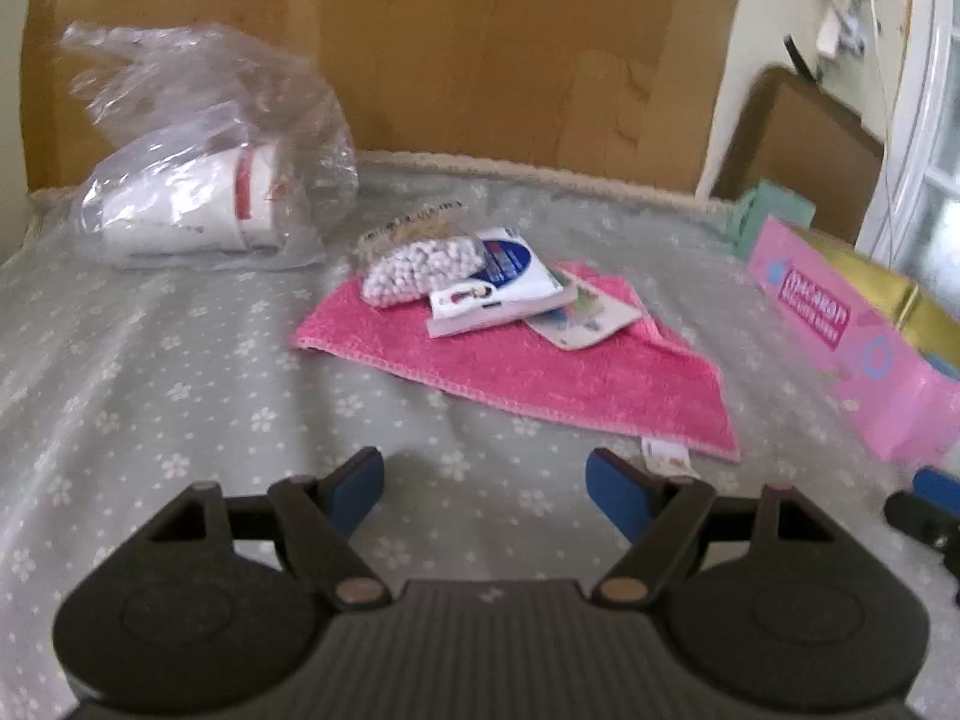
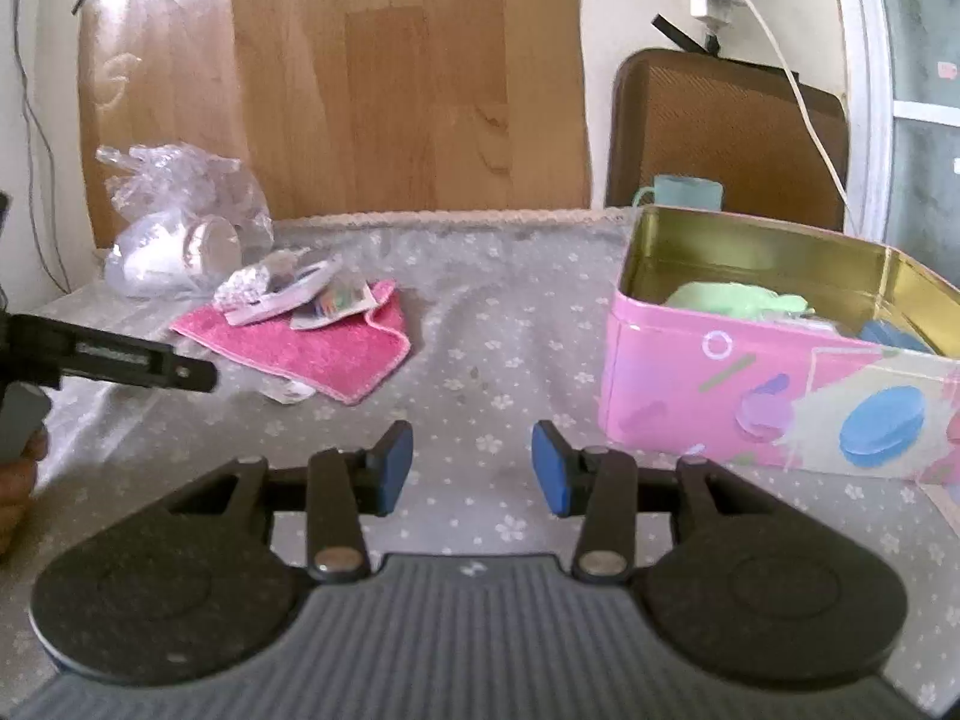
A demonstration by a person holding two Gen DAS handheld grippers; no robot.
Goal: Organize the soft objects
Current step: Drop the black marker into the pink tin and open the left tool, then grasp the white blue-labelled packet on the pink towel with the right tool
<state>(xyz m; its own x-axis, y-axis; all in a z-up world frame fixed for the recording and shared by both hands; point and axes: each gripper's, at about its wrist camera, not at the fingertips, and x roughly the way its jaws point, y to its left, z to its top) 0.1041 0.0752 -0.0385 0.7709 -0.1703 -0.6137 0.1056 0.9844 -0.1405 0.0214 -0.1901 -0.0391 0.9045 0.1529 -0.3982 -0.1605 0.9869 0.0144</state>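
Observation:
A pink towel [image 1: 558, 372] lies flat on the flowered table cloth; it also shows in the right wrist view [image 2: 324, 348]. On it rest a bag of white cotton balls [image 1: 414, 267], a white and blue tissue pack [image 1: 504, 288] and a small printed card [image 1: 591, 315]. My left gripper [image 1: 485, 489] is open and empty, just short of the towel's near edge. My right gripper [image 2: 473, 468] is open and empty above bare cloth, left of the open pink tin box [image 2: 750, 396], which holds a green soft item [image 2: 732, 297] and something blue.
A clear plastic bag with white cups [image 1: 198, 204] lies at the back left. A wooden board [image 2: 384, 72] leans on the wall behind the table. A brown chair back [image 2: 726, 132] and a teal cup [image 2: 684, 189] stand behind the tin.

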